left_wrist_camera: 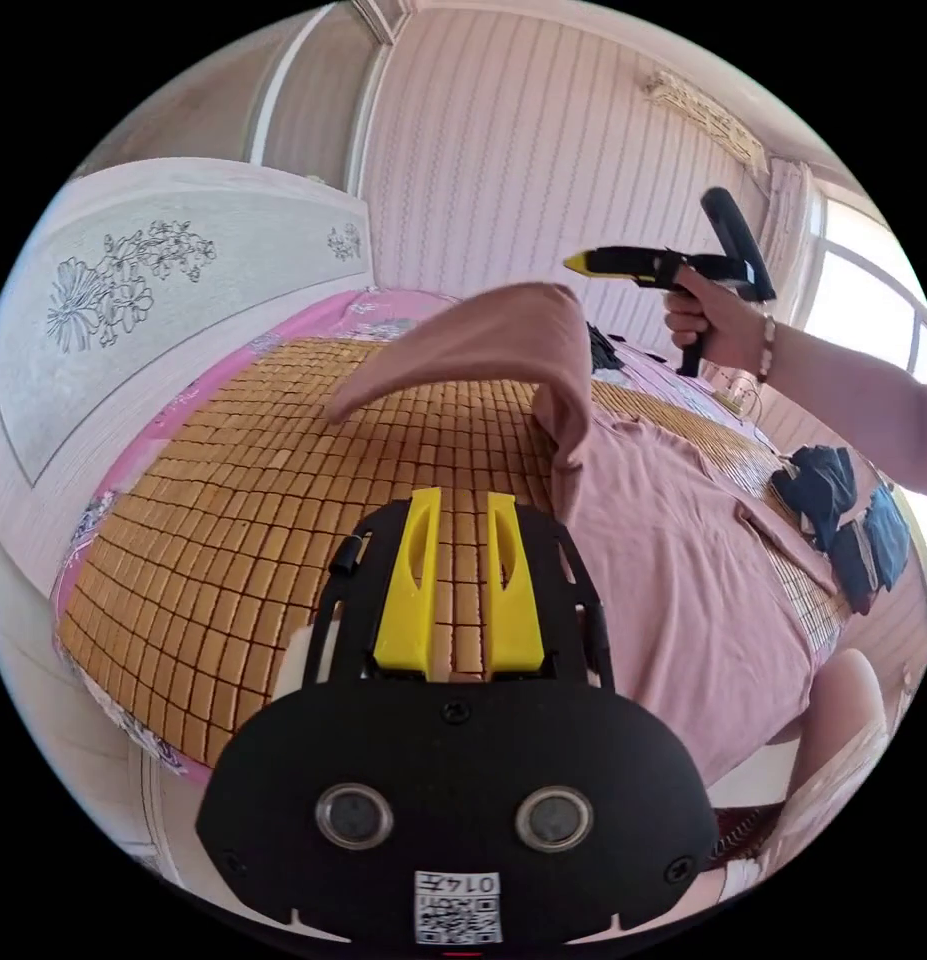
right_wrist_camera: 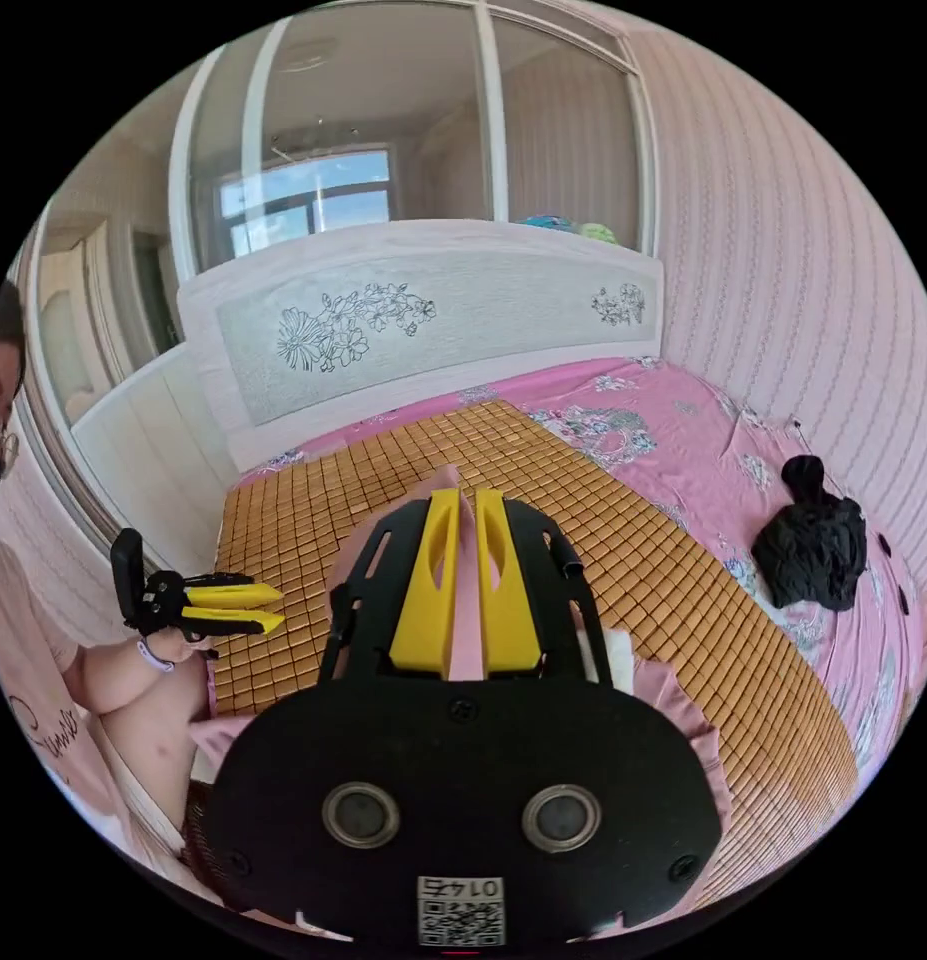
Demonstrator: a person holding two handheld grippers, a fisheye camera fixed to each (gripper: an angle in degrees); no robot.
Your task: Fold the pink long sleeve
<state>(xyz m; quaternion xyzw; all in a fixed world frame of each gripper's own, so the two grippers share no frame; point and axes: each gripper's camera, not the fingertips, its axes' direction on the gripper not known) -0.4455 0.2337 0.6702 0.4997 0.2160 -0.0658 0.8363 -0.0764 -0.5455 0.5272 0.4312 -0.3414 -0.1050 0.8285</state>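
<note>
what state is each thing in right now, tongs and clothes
left tongs: open, holding nothing, above the mat
right tongs: shut on pink long sleeve
pink long sleeve: body spread flat, one sleeve lifted and draped in the air
dark clothes: bunched in a heap
black garment: crumpled on the pink sheet

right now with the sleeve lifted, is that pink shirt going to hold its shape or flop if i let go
Probably flop: the pink shirt droops in a soft arc from the right tongs down to the mat. It seems light, since a pinch at one edge lifts the whole sleeve. It should drag rather than slide on the ridged mat.
</note>
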